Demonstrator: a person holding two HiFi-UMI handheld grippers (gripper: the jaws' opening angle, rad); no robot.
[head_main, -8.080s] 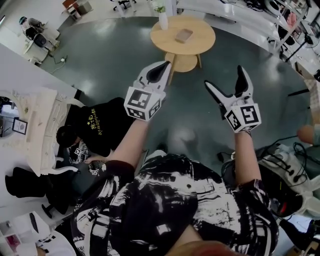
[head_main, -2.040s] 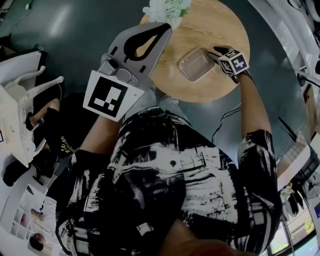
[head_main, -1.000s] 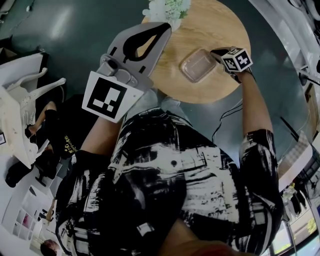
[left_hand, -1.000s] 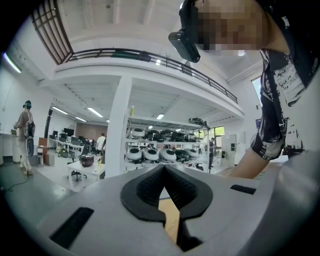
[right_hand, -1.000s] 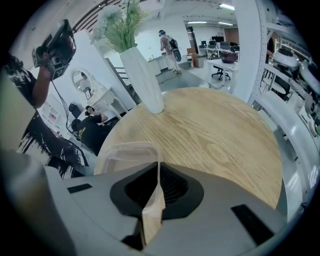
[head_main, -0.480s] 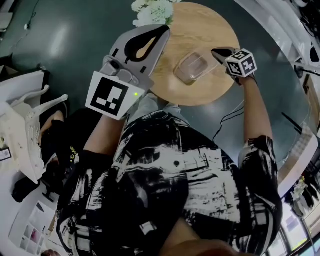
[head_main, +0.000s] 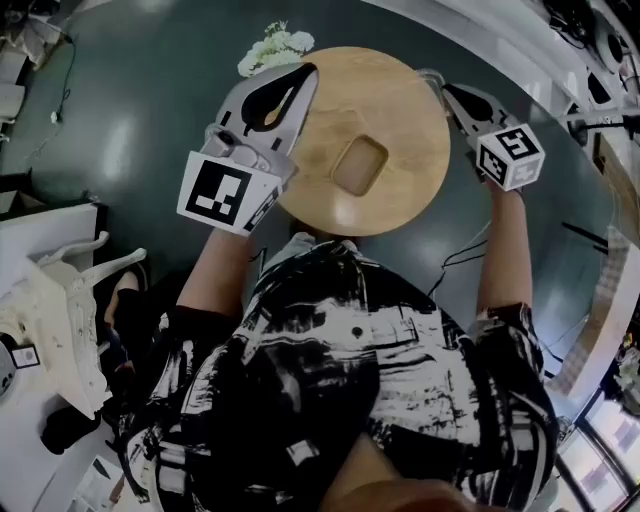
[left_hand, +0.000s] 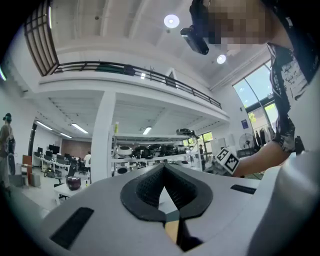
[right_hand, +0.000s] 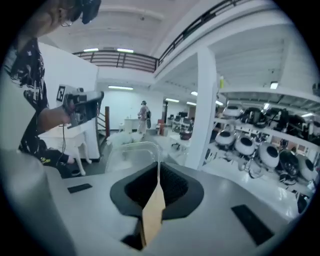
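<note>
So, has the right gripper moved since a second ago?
Yes: the right gripper, shut on the clear lid, has gone rightward, past the round table's edge, off the container.

Clear glossy plastic lid (right_hand: 127, 157), matt wooden table (head_main: 392, 108)

Round desk (head_main: 400, 190): container (head_main: 358, 165) centred, flowers (head_main: 272, 45) at far rim, left tongs (head_main: 305, 72) over left edge, right tongs (head_main: 447, 90) gripping clear lid (head_main: 430, 77) off right edge.
</note>
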